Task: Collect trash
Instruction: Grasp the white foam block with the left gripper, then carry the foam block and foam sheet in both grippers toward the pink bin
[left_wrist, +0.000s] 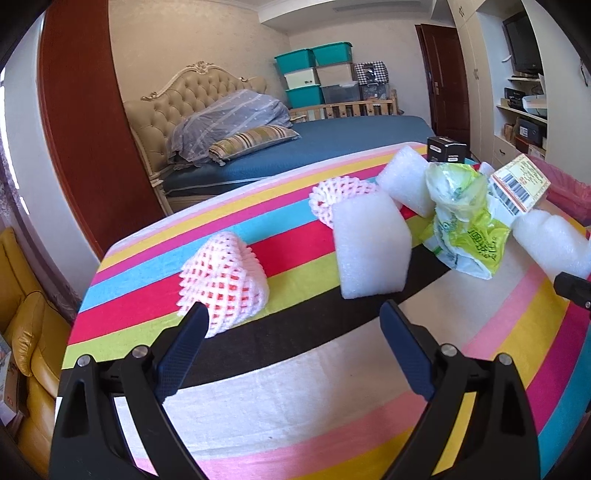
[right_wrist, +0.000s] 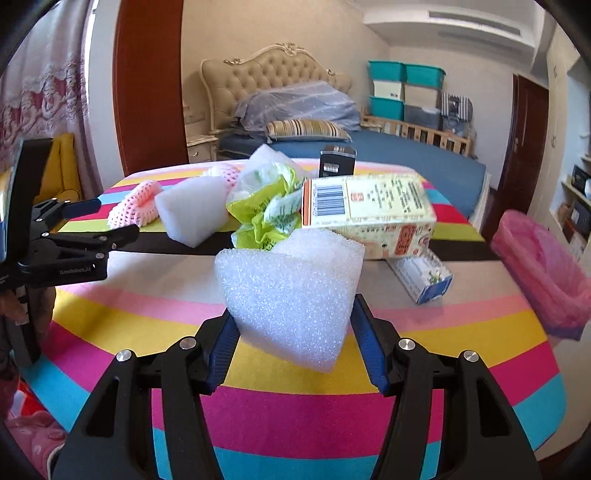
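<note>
My right gripper (right_wrist: 291, 325) is shut on a white foam piece (right_wrist: 291, 295), its blue pads pressed into both sides, low over the striped tablecloth (right_wrist: 147, 317). Behind it lie a crumpled green plastic bag (right_wrist: 266, 210), a printed carton (right_wrist: 369, 214), a small box (right_wrist: 424, 277) and a white foam block (right_wrist: 192, 210). My left gripper (left_wrist: 293, 314) stands open with nothing in it. Its left fingertip is close in front of a pink foam net (left_wrist: 225, 280). The foam block (left_wrist: 369, 251) lies just beyond its right finger. A second net (left_wrist: 332, 195) lies farther back.
A bin lined with a pink bag (right_wrist: 543, 269) stands off the table's right edge. A black box (right_wrist: 337, 162) stands at the table's far edge. A bed (left_wrist: 332, 136) lies behind the table and a yellow chair (left_wrist: 33, 332) stands at the left.
</note>
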